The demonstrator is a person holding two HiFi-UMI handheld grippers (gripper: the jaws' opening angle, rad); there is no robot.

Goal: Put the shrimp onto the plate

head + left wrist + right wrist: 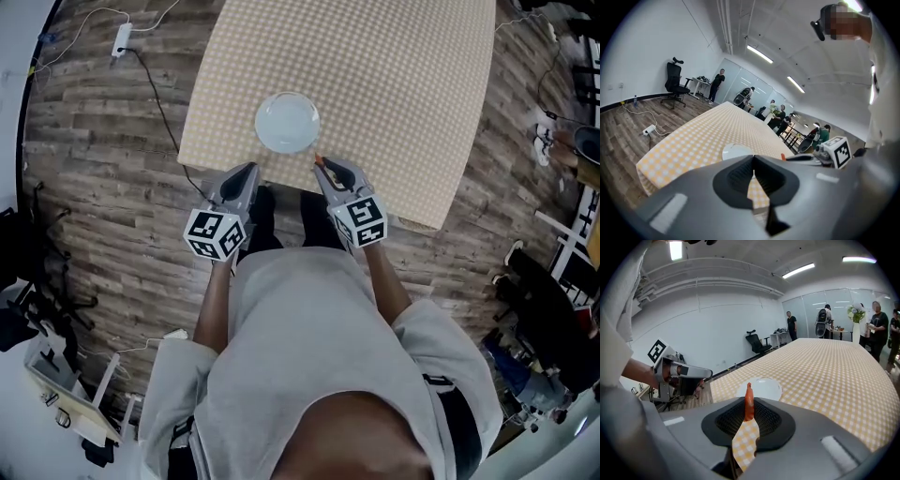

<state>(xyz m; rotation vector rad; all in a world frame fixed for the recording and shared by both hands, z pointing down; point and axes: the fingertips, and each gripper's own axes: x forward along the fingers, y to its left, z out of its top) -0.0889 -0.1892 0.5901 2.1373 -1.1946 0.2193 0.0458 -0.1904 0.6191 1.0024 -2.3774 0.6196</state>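
An orange shrimp [748,400] stands upright between the jaws of my right gripper [749,414], which is shut on it; in the head view the shrimp [321,160] pokes out of the gripper tip [326,166]. The white plate [287,122] lies on the checked table near its front edge, just ahead and left of that gripper; the right gripper view has the plate [759,387] right behind the shrimp. My left gripper [248,172] hovers at the table's front edge, left of the plate [736,151]. Its jaws are shut with nothing in them [753,174].
The yellow checked tablecloth [375,84] covers the table, whose front edge [281,183] runs under both grippers. A power strip and cable [122,39] lie on the wooden floor at the left. Several people and an office chair [674,83] are far off.
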